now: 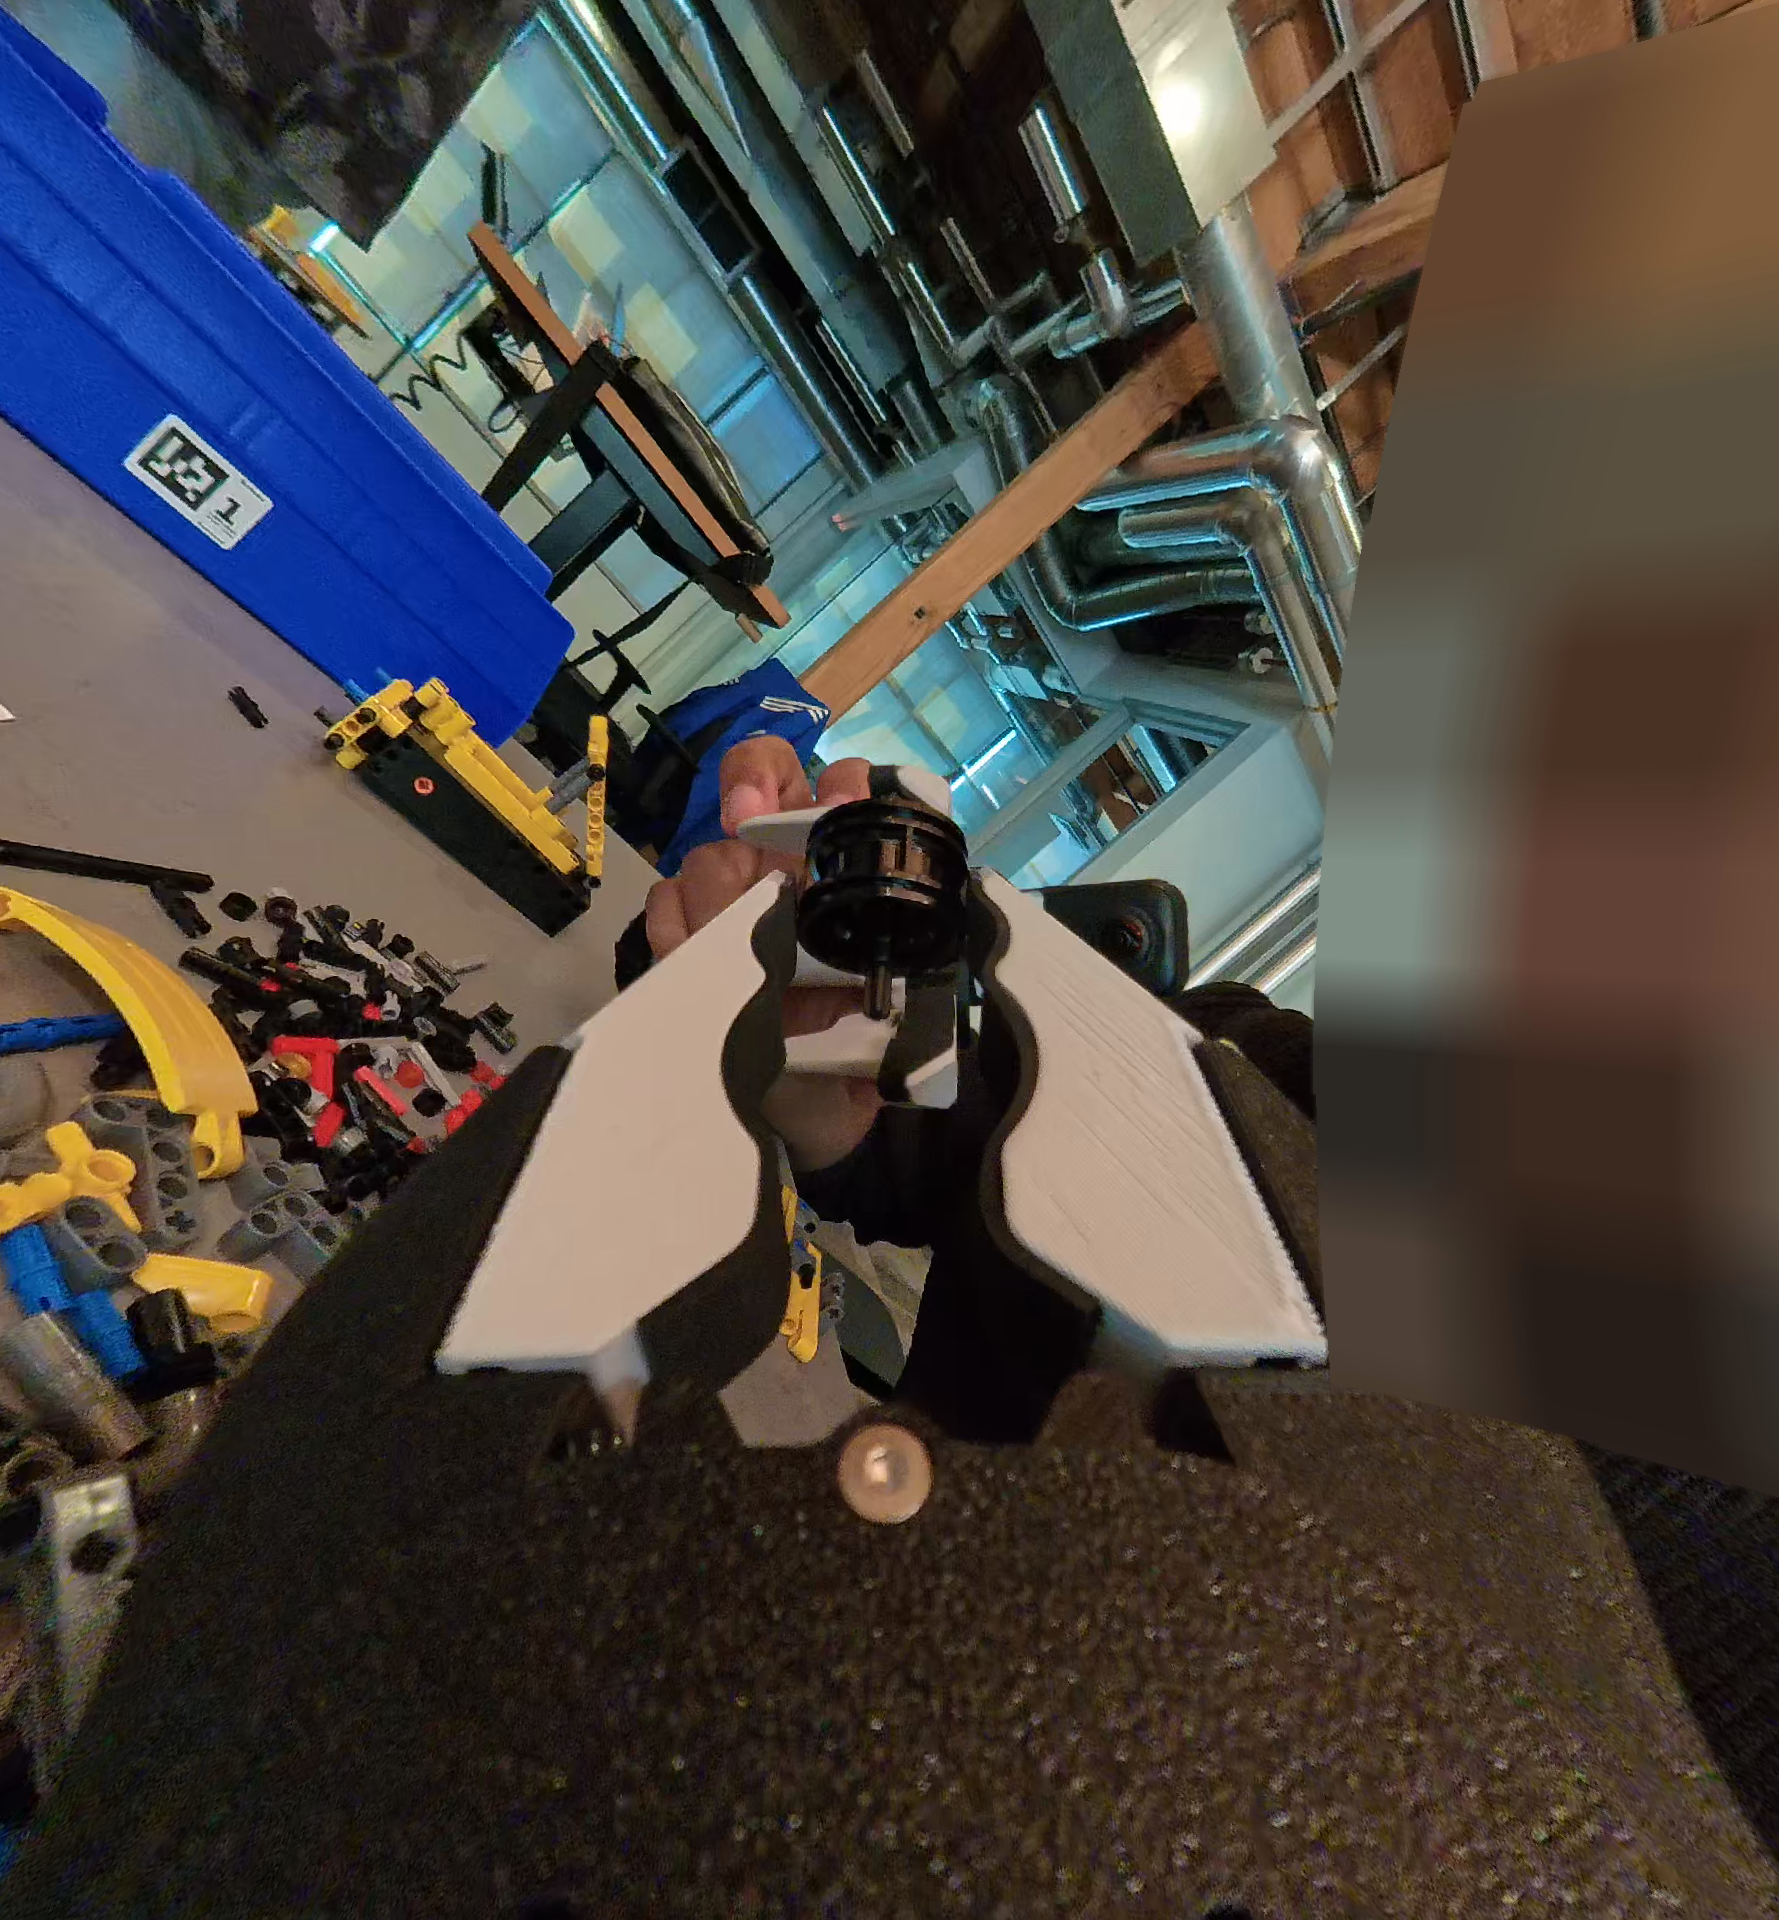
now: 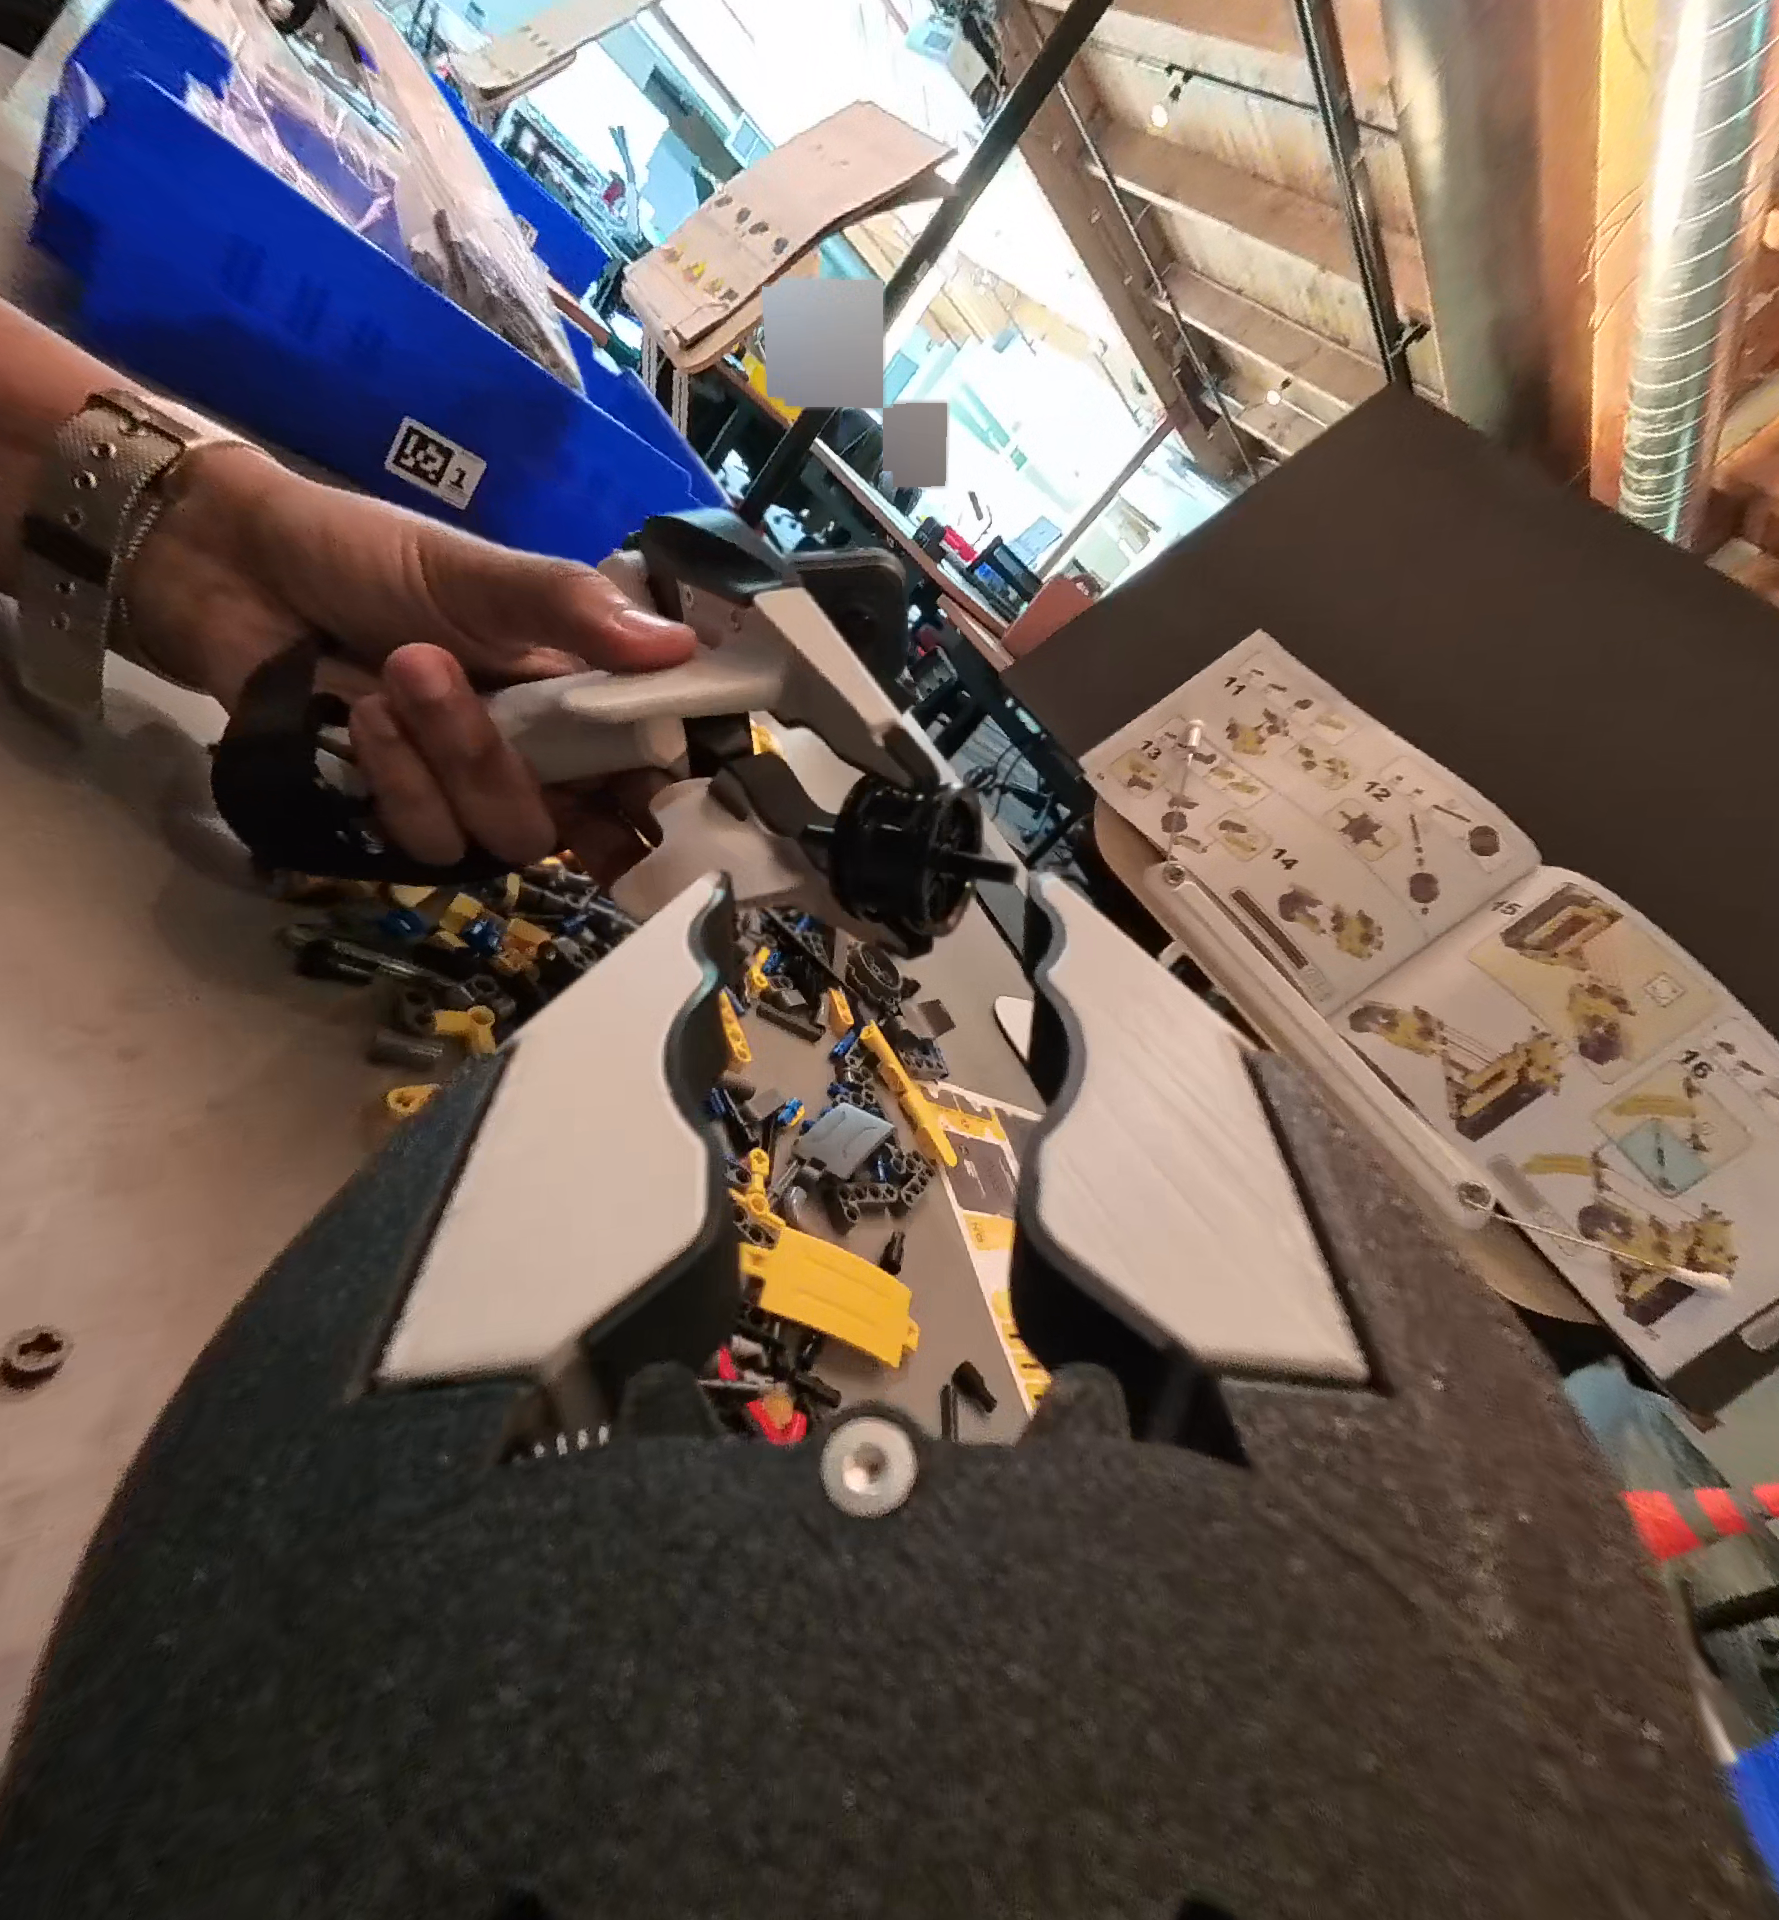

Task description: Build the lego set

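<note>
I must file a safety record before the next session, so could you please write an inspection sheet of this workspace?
Surface: grey table, strewn with parts.
Job's things: black wheel with a short axle, held in the air.
Clutter: loose pieces in black, yellow, blue, grey and red; yellow-black frame; blue bin; open booklet on a stand.
Grippers: left gripper shut on the wheel; right gripper open, its fingers either side of the wheel.
Cables: dark cable under a far desk.
Surroundings: metal ducts and a wooden beam overhead.
</note>
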The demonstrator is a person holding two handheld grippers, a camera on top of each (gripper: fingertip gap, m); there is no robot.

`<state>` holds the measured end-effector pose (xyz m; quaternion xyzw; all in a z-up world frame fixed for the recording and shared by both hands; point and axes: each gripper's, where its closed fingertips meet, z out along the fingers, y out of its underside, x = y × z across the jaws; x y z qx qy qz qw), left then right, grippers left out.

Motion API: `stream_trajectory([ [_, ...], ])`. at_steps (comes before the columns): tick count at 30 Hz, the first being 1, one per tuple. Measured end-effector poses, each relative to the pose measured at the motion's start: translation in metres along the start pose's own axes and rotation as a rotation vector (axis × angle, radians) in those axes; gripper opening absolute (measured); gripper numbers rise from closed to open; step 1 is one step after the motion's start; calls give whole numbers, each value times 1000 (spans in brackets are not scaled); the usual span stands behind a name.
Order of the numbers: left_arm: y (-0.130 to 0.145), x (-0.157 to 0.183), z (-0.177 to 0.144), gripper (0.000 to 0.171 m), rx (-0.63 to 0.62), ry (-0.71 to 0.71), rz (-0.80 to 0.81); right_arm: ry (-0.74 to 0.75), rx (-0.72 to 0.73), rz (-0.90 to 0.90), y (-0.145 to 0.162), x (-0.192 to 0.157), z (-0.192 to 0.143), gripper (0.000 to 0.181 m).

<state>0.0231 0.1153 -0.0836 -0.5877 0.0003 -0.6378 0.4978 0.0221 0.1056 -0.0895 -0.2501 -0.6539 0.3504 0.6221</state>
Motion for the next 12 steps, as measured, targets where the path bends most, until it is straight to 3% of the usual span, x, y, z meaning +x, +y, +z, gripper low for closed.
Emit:
stream_trajectory([
  [5, 8, 7, 8, 32, -31, 36, 5, 47, 29, -1, -5, 8, -4, 33],
  [6, 9, 8, 8, 32, -33, 42, 3, 65, 46, 6, -8, 13, -7, 16],
  [12, 16, 8, 10, 31, -68, 39, 12, 58, 75, 48, -10, 23, -12, 13],
])
